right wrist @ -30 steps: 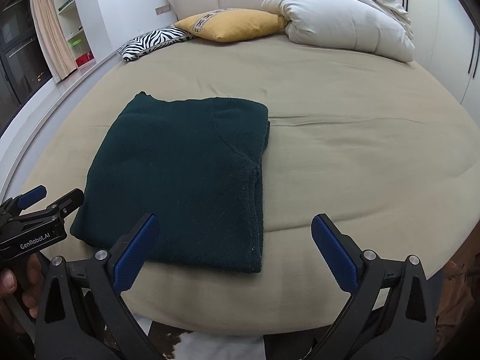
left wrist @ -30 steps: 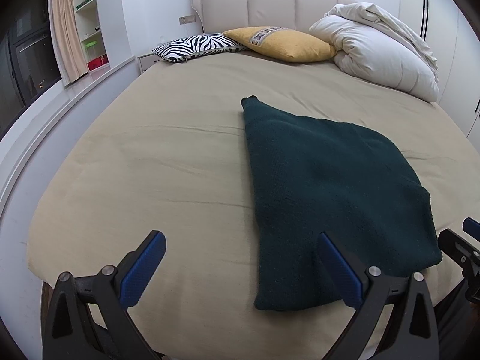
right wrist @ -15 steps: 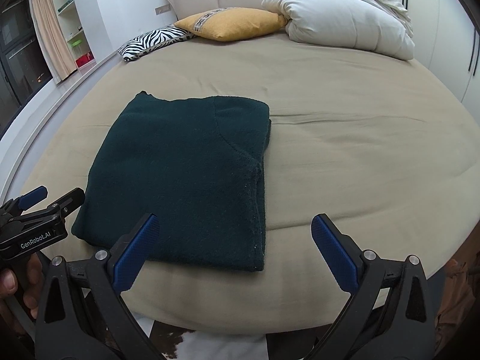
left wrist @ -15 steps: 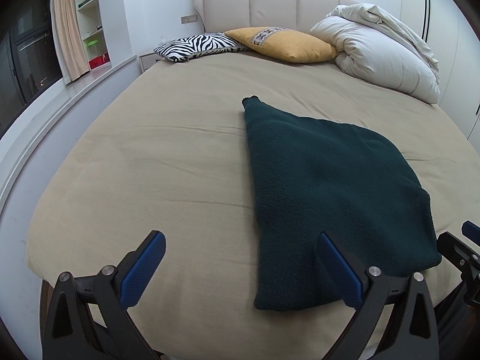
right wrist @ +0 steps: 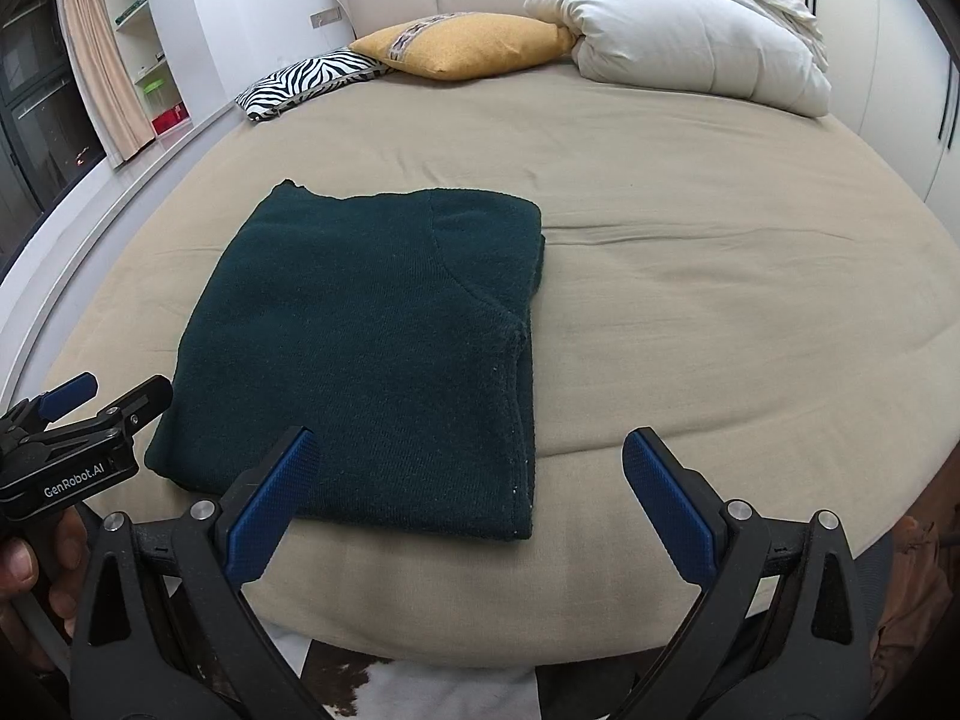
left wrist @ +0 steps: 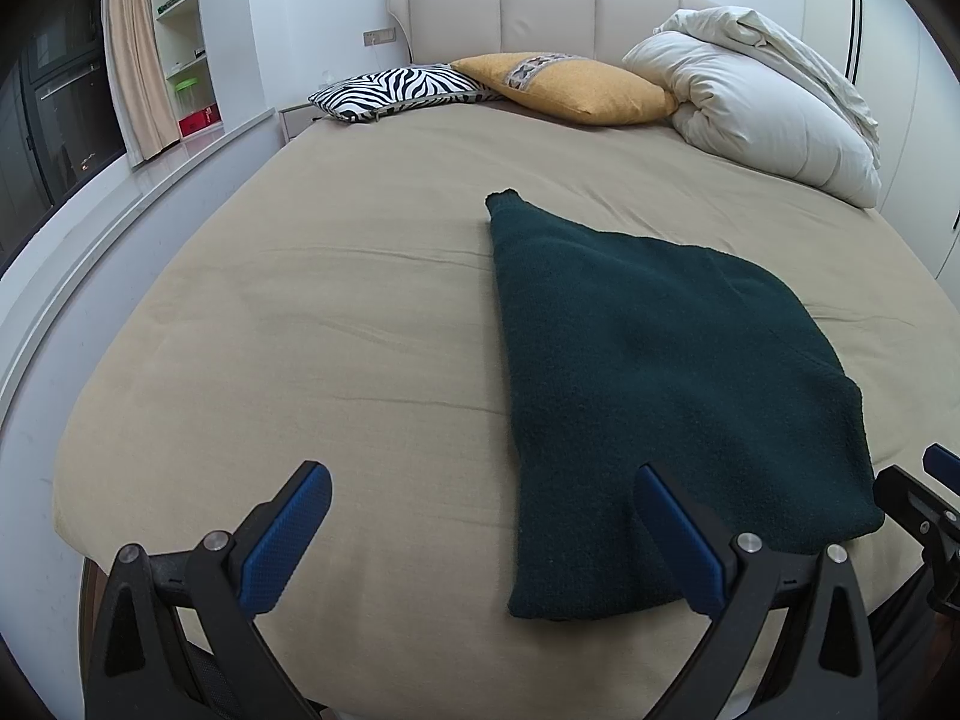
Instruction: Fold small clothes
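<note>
I see my left gripper (left wrist: 480,531) with its jaws spread wide and empty above the near edge of the bed (left wrist: 312,324). The folded dark green garment (left wrist: 660,384) lies flat on the sheet, its near corner behind my right-hand blue pad (left wrist: 675,534).

A dark green knitted garment (right wrist: 366,348) on a beige bed sheet (right wrist: 690,312), backed by a black-and-white zebra-striped cushion (right wrist: 306,81), a mustard-yellow cushion with a patterned band (right wrist: 468,45), a cream-white duvet (right wrist: 684,30) and a beige padded headboard (left wrist: 540,12), with blue-padded black gripper fingers (right wrist: 270,501) in the foreground.
</note>
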A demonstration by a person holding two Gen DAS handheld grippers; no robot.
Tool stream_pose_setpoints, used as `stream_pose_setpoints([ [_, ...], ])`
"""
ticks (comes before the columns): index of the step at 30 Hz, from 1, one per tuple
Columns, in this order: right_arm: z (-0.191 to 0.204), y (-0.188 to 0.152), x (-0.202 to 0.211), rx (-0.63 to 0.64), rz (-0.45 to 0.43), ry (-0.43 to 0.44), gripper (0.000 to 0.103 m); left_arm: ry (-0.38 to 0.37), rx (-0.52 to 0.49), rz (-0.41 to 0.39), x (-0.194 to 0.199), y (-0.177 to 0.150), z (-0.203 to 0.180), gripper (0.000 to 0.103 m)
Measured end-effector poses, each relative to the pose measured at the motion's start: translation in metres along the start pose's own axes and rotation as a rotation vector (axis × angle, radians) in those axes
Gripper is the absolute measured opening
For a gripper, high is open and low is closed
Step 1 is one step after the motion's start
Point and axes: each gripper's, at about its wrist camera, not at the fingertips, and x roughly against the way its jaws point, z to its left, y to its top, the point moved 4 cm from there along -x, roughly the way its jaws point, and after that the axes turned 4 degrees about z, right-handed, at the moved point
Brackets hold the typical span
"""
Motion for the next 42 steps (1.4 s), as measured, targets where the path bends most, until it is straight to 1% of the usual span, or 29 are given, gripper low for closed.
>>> stream_pose_setpoints([
  [42, 0.0047, -0.0031, -0.0015, -0.008, 0.005, 0.003, 0.103, -0.002, 0.007, 0.005, -0.0011, -0.0012, 0.0041, 0.103],
])
